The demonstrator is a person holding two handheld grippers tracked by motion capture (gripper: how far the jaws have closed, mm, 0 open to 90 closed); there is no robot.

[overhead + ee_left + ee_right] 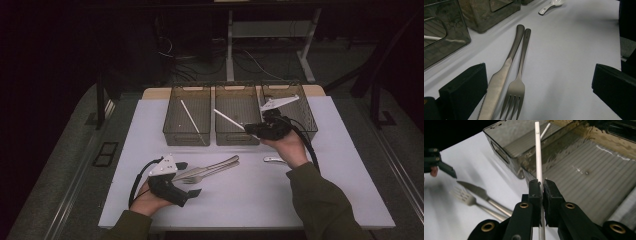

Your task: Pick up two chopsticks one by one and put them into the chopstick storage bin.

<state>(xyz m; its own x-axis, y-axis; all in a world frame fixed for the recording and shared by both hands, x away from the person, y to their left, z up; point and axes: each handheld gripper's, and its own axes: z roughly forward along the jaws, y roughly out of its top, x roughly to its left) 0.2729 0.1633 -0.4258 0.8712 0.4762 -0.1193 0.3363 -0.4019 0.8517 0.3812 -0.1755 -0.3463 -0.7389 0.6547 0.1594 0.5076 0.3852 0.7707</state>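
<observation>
You're clamping the white chopstick [538,157] in your right gripper [542,185], hovering it over the middle bin's [237,139] front rim. Your left gripper [190,179] is resting wide open, straddling the knife [504,72] and fork [517,86] on open table [240,195].

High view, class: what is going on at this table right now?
A person is sorting cutlery into three bins. The right gripper is shut on a white stick, holding it over the middle bin. Another white stick lies in the left bin. The left gripper is open around a knife and fork lying side by side. A spoon waits nearby.
</observation>
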